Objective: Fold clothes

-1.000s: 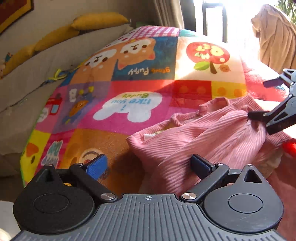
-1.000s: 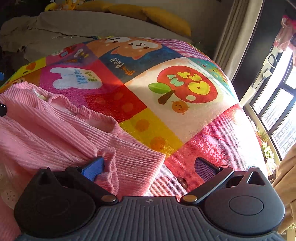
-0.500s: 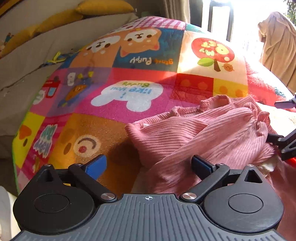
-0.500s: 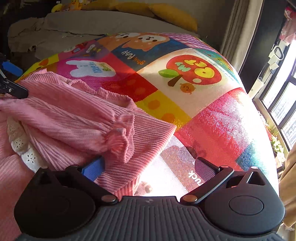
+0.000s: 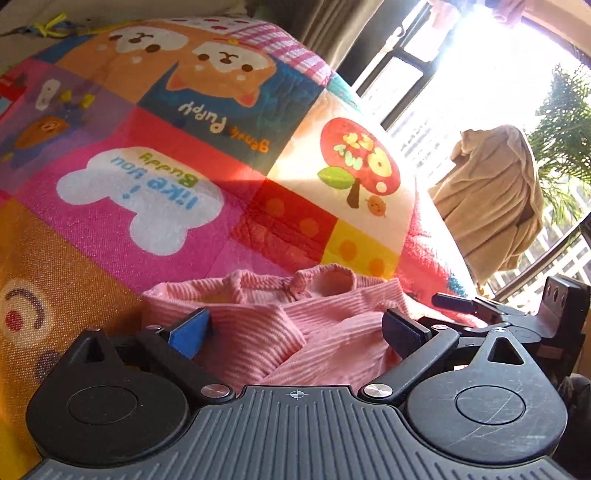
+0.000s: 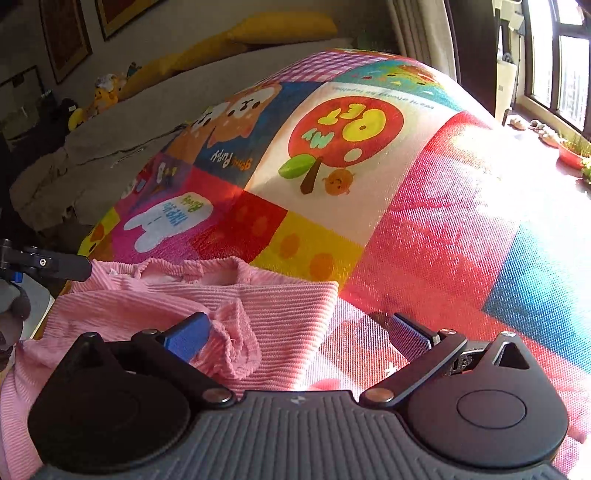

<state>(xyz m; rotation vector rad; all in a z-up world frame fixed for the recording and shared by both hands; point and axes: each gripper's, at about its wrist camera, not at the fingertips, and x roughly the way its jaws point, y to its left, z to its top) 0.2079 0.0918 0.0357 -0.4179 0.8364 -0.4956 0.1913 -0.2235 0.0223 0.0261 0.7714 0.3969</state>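
Both tools read released on my feed: left tool and right tool have their jaws spread, gripping nothing. Directly ahead of both lies the pink ribbed garment on the patchwork blanket. Its ruffled cuff sits beside my right tool's blue pad.

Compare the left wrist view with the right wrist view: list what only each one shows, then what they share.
Only the left wrist view: a beige cloth draped by the window, and the right gripper alongside.

Only the right wrist view: yellow cushions, a yellow plush toy, framed pictures, and the garment's ruffled cuff.

Both: the pink ribbed garment on the cartoon-print blanket, with both grippers open, including the left gripper.
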